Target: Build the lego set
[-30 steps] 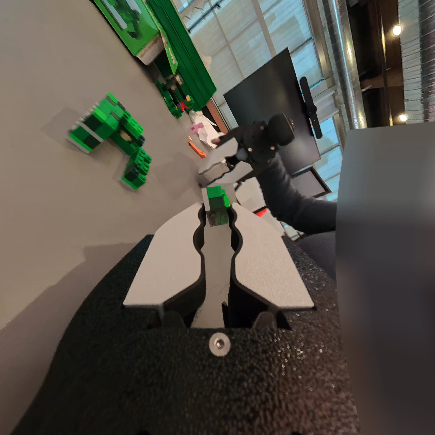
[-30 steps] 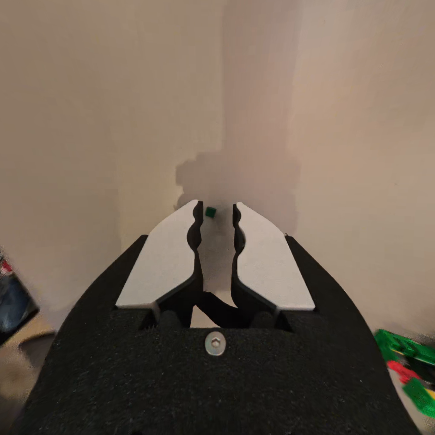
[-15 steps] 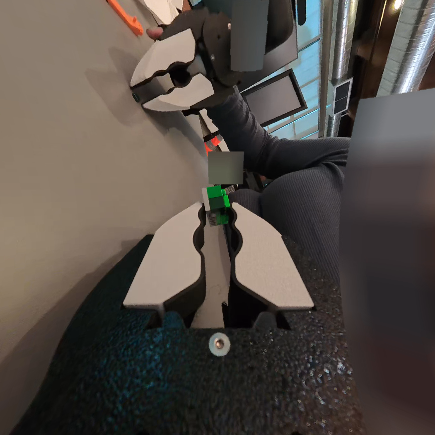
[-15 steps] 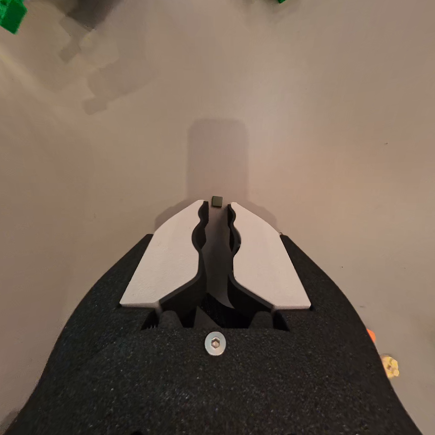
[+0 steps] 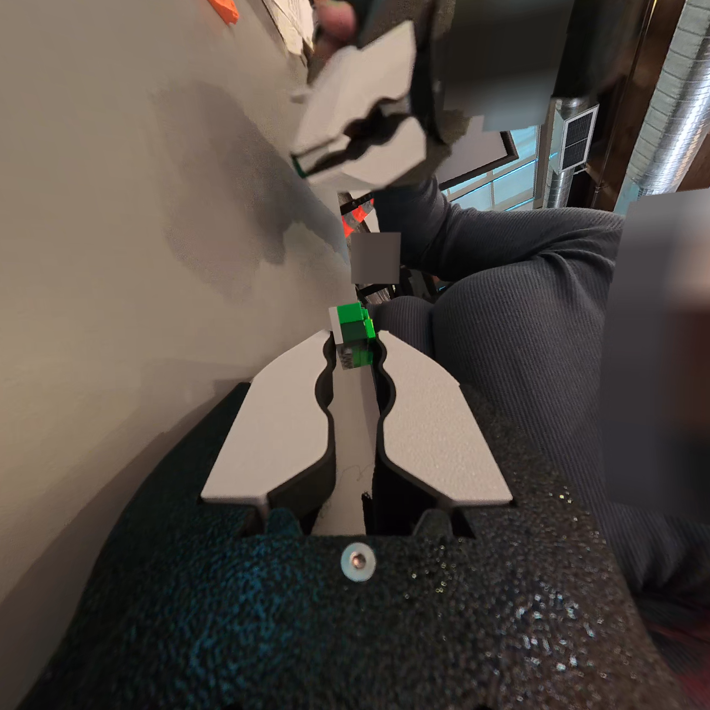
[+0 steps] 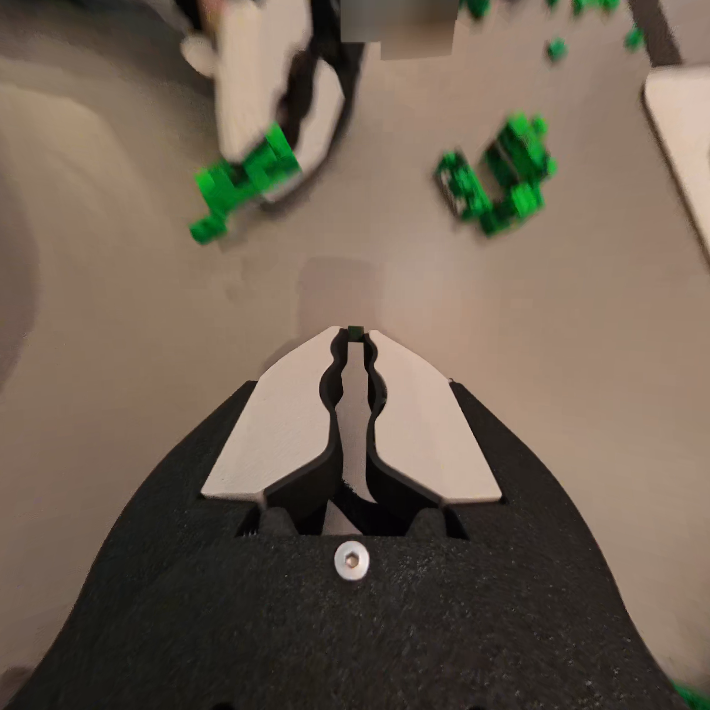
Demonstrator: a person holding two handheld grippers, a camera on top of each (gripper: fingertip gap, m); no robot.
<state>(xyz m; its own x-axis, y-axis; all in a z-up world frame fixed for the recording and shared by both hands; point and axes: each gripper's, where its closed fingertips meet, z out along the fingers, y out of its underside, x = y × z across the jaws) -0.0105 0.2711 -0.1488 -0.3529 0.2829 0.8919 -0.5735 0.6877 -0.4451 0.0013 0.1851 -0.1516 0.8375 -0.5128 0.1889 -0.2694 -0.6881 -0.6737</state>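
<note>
Between our left gripper's [image 5: 353,338] tips we hold a small green sub-assembly [image 5: 352,334]; our right gripper [image 6: 355,333] pinches a tiny dark green piece [image 6: 355,332]. On the table [image 6: 115,307] a larger green assembly [image 6: 499,176] lies unfinished; joining remains, we judge.

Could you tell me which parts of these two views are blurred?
Left wrist view: the right gripper is motion-smeared, while the green brick cluster is crisp. Right wrist view: the left gripper and loose green model are smeared; the tiny dark brick stays sharp.
</note>
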